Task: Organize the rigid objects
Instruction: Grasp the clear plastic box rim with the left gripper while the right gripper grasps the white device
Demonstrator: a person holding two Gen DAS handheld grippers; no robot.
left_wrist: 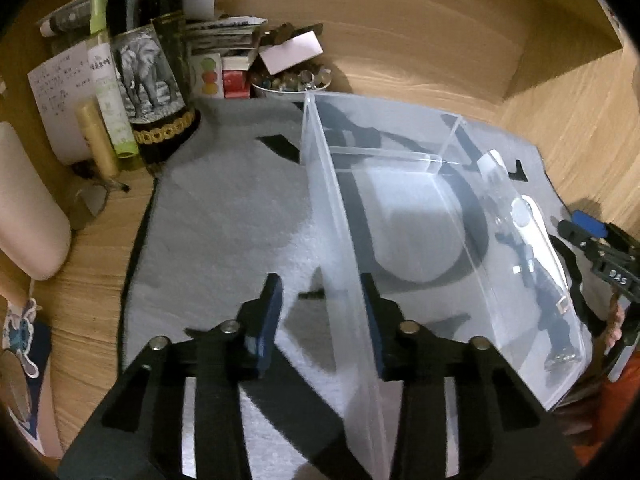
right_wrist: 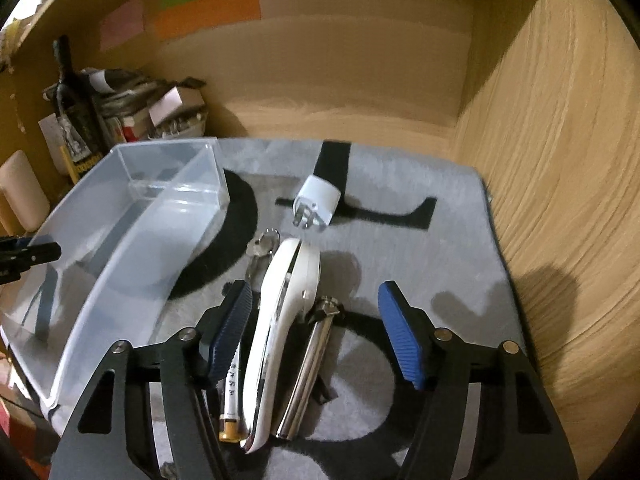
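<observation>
A clear plastic box point(left_wrist: 420, 216) point(right_wrist: 120, 248) stands empty on a grey mat point(left_wrist: 224, 220) point(right_wrist: 440, 240). My left gripper point(left_wrist: 324, 312) is open, with one finger on each side of the box's near wall. My right gripper point(right_wrist: 316, 332) is open and straddles a white handled tool point(right_wrist: 280, 320) and a silver metal rod point(right_wrist: 308, 364) lying on the mat. A small white tube with a gold cap point(right_wrist: 231, 396) lies by its left finger. A white plug adapter point(right_wrist: 318, 200) lies further back. The white tool shows through the box in the left wrist view point(left_wrist: 532, 224).
A dark bottle with an elephant label point(left_wrist: 148, 68), slim tubes, papers, small boxes and a bowl of beads point(left_wrist: 288, 80) crowd the back left corner. Wooden walls point(right_wrist: 560, 160) close in behind and to the right. A pink roll point(left_wrist: 24, 208) stands at left.
</observation>
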